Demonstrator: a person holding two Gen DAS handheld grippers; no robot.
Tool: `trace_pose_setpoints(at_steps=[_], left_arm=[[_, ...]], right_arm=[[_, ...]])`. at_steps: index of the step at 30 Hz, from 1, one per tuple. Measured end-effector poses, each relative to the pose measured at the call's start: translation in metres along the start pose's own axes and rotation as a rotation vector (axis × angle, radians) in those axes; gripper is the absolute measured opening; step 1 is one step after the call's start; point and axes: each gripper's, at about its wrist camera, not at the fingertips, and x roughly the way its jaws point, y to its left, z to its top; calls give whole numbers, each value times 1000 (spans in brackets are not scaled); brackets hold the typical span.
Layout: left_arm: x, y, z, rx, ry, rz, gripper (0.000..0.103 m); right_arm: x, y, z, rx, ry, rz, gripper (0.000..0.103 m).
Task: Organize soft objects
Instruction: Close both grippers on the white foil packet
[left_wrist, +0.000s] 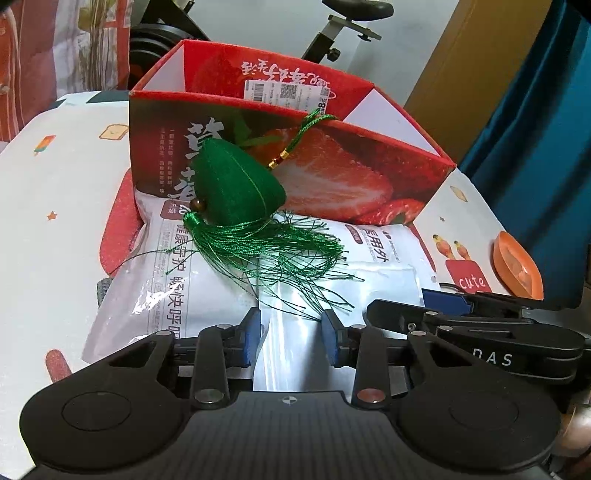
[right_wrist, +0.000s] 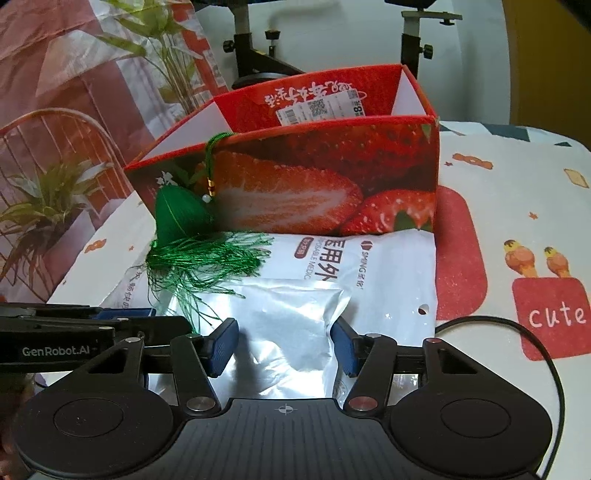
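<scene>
A green pouch (left_wrist: 236, 184) with a long tassel (left_wrist: 273, 251) leans against the front wall of the strawberry box (left_wrist: 332, 184), its cord (left_wrist: 310, 123) hooked over the box rim. The tassel threads spill across a white mask packet (left_wrist: 166, 280), which lies flat on the tablecloth (left_wrist: 66, 192) just in front of the box. A silver foil bag (right_wrist: 288, 325) lies on top of that packet, nearest the cameras; its near edge is hidden under the gripper bodies in both views.

The left gripper (left_wrist: 290, 336) sits with its blue pads apart on either side of the foil bag, gripping nothing; whether the pads touch the bag cannot be told. The right gripper (right_wrist: 286, 347) is spread wider, also around the foil bag, holding nothing.

Inside the box only a far wall with a barcode label (left_wrist: 286, 92) shows; the floor is out of sight. An orange dish (left_wrist: 517, 266) at the right table edge is partly cut off.
</scene>
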Motion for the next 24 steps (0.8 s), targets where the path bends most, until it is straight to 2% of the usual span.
trace_pose_setpoints(at_steps=[5, 8, 13, 24], left_arm=[[-8, -3, 6, 2, -24, -34, 34], [-8, -8, 9, 34, -26, 4, 34], [-4, -4, 8, 13, -22, -11, 29], [-1, 14, 2, -20, -24, -39, 28]], right_arm=[[-7, 4, 6, -7, -22, 20, 48], [-8, 8, 10, -37, -31, 6, 48], [-4, 5, 9, -23, -14, 2, 43], [-1, -3, 5, -2, 0, 6, 36]])
